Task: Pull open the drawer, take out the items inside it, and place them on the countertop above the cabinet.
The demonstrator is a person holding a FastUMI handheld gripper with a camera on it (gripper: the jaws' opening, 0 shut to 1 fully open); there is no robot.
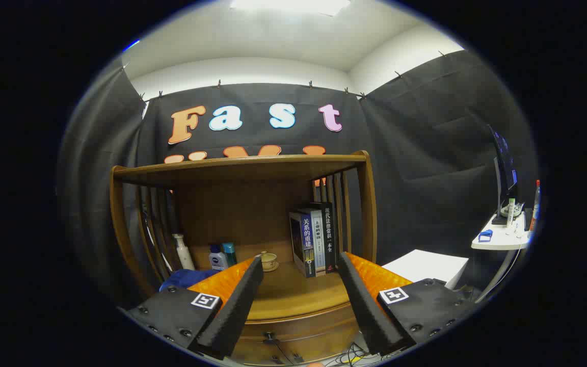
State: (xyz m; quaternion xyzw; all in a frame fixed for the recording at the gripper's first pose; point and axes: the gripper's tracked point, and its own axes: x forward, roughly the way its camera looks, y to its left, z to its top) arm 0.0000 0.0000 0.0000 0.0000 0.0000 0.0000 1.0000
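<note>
My gripper [301,260] is open, its two black foam-lined fingers [237,300] spread wide with nothing between them. Below and between the fingers is the wooden cabinet's curved drawer front [298,334], shut, with a small dark knob [270,336] low in the middle. The countertop [293,293] lies just ahead of the fingers under a wooden shelf frame [242,165]. The drawer's inside is hidden.
On the countertop stand several books [314,239] at the right, a small cup on a saucer [268,261], two small bottles [222,256], a white pump bottle [183,252] and a blue cloth [186,278] at the left. A white box [426,266] and a white side table [502,237] sit to the right.
</note>
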